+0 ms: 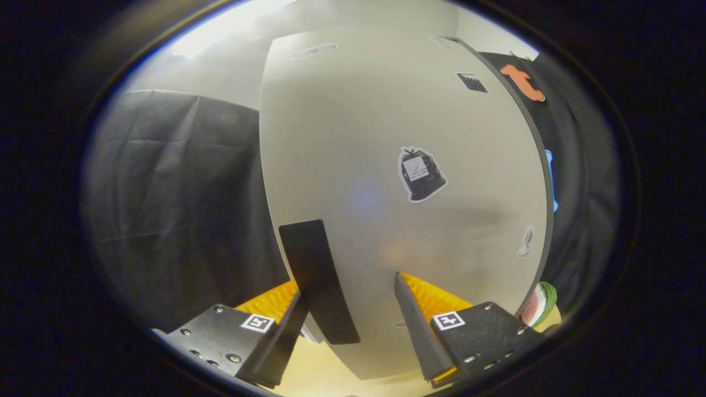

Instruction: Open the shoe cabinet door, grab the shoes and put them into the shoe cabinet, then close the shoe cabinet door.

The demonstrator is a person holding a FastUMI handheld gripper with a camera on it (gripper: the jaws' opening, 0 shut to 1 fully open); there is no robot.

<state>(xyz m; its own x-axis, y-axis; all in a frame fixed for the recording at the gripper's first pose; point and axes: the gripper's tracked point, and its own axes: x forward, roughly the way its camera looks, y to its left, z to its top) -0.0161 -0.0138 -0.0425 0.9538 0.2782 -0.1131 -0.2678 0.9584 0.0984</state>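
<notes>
The shoe cabinet's pale grey door (pixel 380 127) stands close in front of me, with stickers on its face. A black strip handle (pixel 316 275) runs down the door near its left edge. My gripper (pixel 348 286) is open. The handle lies between the fingers: the left finger (pixel 289 325) sits right beside it, and the right finger (pixel 416 325) stands apart from it, over the door's face. Whether the left finger touches the handle, I cannot tell.
Black cloth (pixel 182 209) hangs to the left of the door, and more of it to the right. A pale yellow surface (pixel 325 369) lies under the fingers. A red and green round thing (pixel 539 304) sits by the door's lower right corner.
</notes>
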